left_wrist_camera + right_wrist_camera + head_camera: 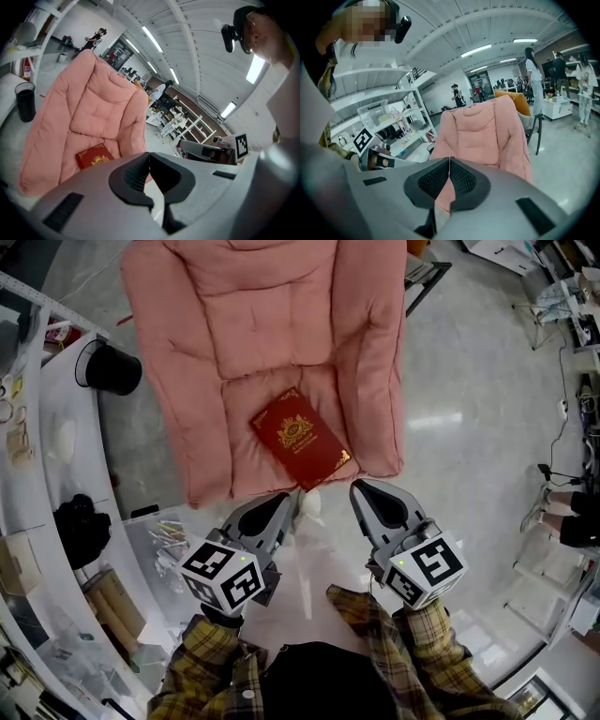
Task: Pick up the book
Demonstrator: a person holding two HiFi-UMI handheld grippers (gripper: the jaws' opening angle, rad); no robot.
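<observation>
L gripper [287, 500] & R gripper [362, 489] pressed together, empty (spread one first); pinch gold-crested dark-red book [300, 437] by near corner, on pink quilted chair [262, 296].

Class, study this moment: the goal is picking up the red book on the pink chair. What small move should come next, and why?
Probably open the right claw before reaching in. Both it and the left claw are shut and empty, just short of the book, which lies flat near the front edge of the chair; shut jaws cannot take it.
</observation>
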